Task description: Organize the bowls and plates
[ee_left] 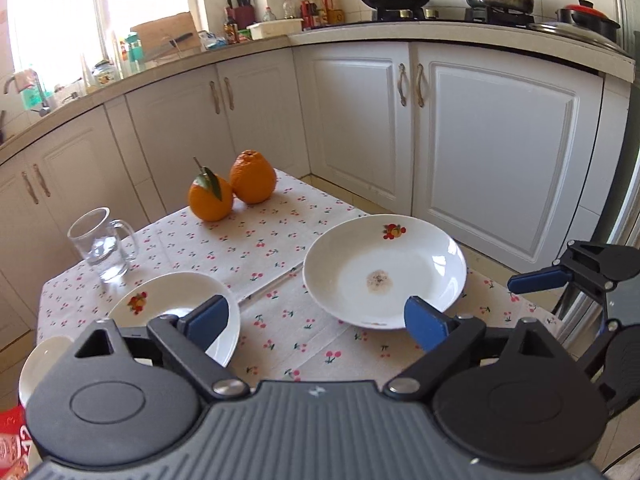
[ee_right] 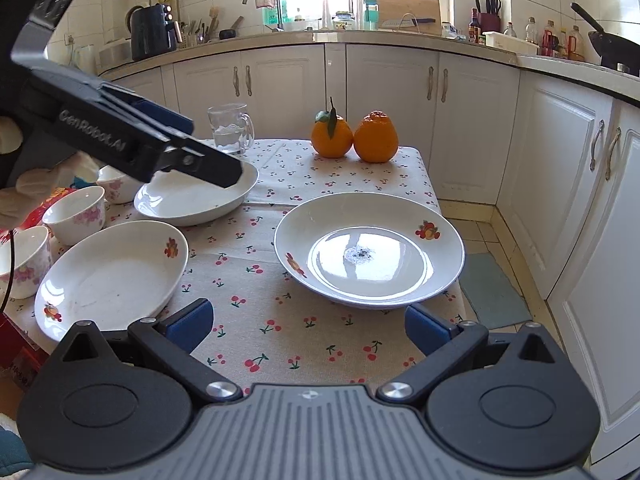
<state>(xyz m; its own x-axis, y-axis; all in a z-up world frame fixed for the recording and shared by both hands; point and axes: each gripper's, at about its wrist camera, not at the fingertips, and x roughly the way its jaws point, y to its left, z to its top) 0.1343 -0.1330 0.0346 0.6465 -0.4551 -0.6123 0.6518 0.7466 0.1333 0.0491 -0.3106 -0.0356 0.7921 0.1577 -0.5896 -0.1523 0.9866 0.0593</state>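
Three shallow fruit-print plates are seen on the cherry-print tablecloth [ee_right: 248, 264]. Soiled plate [ee_right: 370, 250] sits centre-right of right wrist view, crumb/stain patch in its well. Second plate [ee_right: 112, 276] lies lower left; third plate [ee_right: 196, 200] mid-left, partly covered by the other tool. Floral bowls [ee_right: 74, 214] are clustered at left edge, at least three, not stacked.

Right gripper [ee_right: 308, 326]: jaws spread wide, nothing held, hovering low before soiled plate. Left gripper [ee_left: 316, 320]: jaws also spread, empty; in left wrist view its left pad overlaps third plate [ee_left: 176, 304] rim, contact can't be told.

Risks (judged):
- Glazed rims are thin and slick; a shallow pinch could let a plate tip and slide out.
- Soiled plate sits near table's right edge, floor tiles below; a push instead of a pinch could send it over.
- Glass mug [ee_right: 230, 128], some water inside, stands just behind third plate; could be knocked by a swing of left tool.
- Two oranges [ee_right: 354, 134] at far edge could be rolled off.
- Bowls near left edge, crowded.

Open room: bare cloth between the plates, centre frame; stacking is best done there.
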